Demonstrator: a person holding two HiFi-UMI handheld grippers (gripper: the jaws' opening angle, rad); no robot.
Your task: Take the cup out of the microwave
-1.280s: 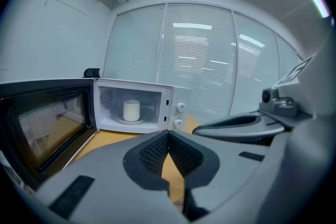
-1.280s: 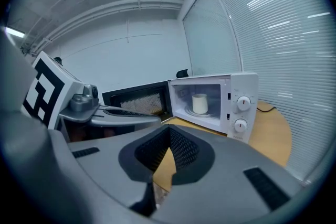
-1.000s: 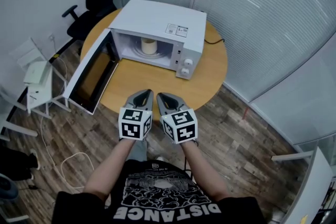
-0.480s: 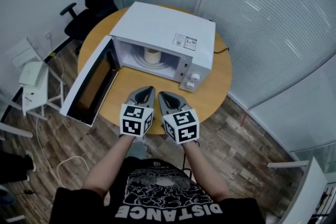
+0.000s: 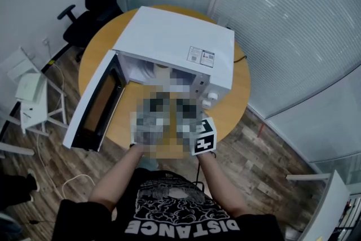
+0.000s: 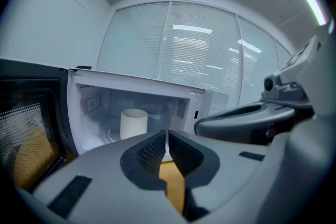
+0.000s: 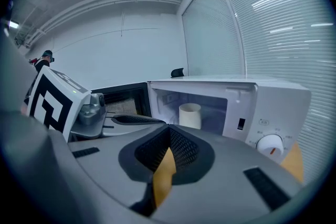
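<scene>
Two closed grippers face the open microwave point(image 7: 265, 99), with the cup inside.
From the head view we can hardly make out either gripper, both mostly blurred over, and the microwave's top hides nearly all the cup. Our left gripper point(image 6: 167, 137) and right gripper point(image 7: 169, 129) each hold their fingertips together on nothing. Only their views show the cup point(image 6: 133, 123) upright in the cavity, ahead of the fingertips and apart from them.

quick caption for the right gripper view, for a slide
Shut right hand-held gripper faces the cup inside the open microwave.
</scene>
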